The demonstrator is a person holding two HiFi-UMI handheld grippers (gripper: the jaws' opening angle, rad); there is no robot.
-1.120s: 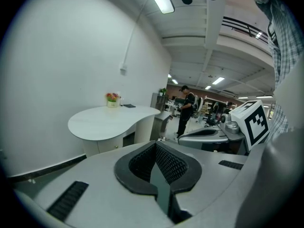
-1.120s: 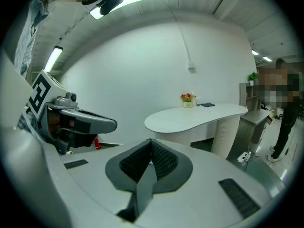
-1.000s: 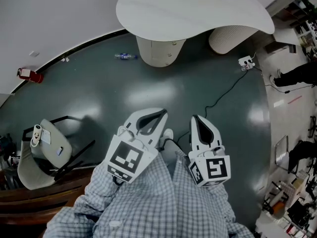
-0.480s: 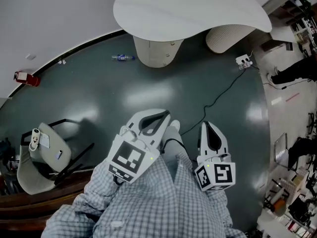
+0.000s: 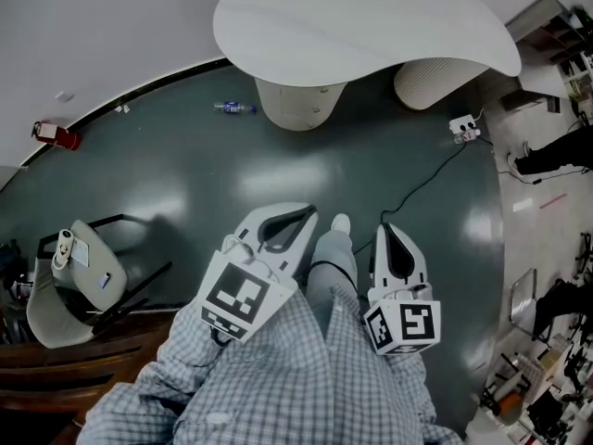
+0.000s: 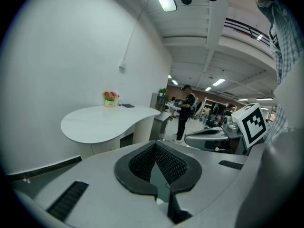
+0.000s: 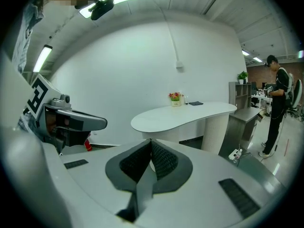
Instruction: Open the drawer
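Most of the head view is dark green floor (image 5: 278, 156), bounded at the top by the white kidney-shaped table (image 5: 361, 17) on its pale pedestal (image 5: 298, 100); a pale chair (image 5: 74, 290) stands at lower left. No drawer can be made out in any view. Judging from the left gripper view, the likeliest places are the table's pedestal or the grey cabinet (image 6: 159, 121) just beside it, but neither shows a clear front or handle. You hold the left gripper (image 5: 298, 213) and the right gripper (image 5: 387, 230) side by side ahead of your checked sleeves (image 5: 278, 378), both pointing toward the table and well apart from it. Each gripper's own view shows its ribbed pads pressed together at the tips with nothing between them. Compared with a second ago, your shoe (image 5: 341, 222) has come forward between the two grippers. The right gripper has slid a little toward the lower right of the head view, and the power strip (image 5: 466, 128) and bottle (image 5: 233, 108) have shifted slightly in frame. Read this as walking toward the table. The task is thus still at the approach: nothing has been reached, and you will need to spread one pair of jaws before taking any handle.
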